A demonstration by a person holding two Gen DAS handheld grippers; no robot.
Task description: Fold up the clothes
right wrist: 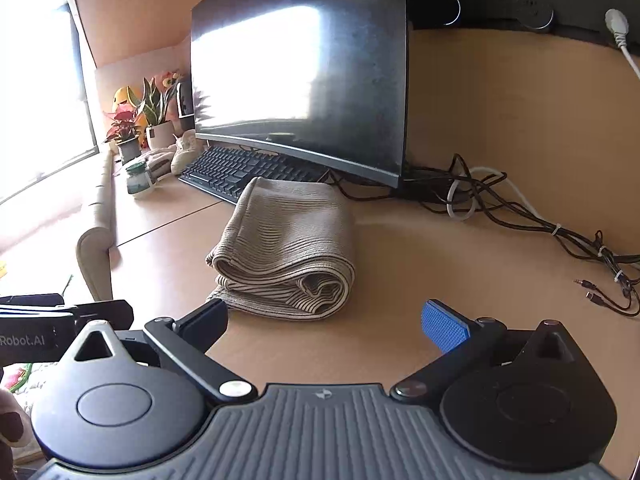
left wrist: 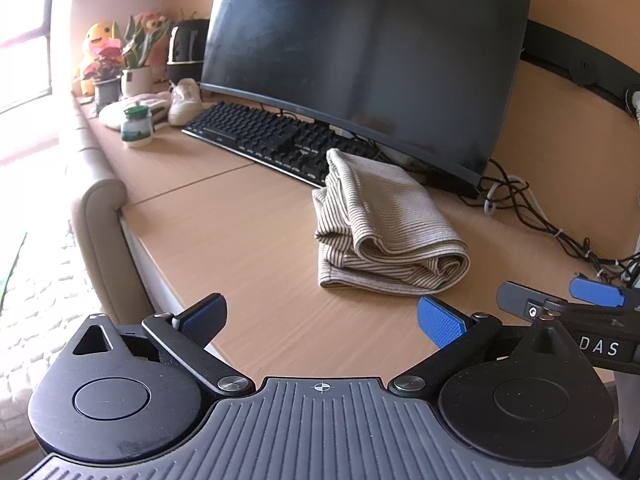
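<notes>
On the counter [left wrist: 248,216] lies a soft, floppy striped cloth [right wrist: 288,248]; both tools, left [left wrist: 322,316] and right [right wrist: 326,320], gape wide; best pinched at an edge.

Garment [left wrist: 384,220] beige, dark-striped – claw pads [left wrist: 440,322] blue – desk [left wrist: 240,216] tan.

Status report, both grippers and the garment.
Left gripper open, empty. Right gripper open, empty. Beige striped knit garment folded on wooden desk, far end against black keyboard. Nothing in the way.
</notes>
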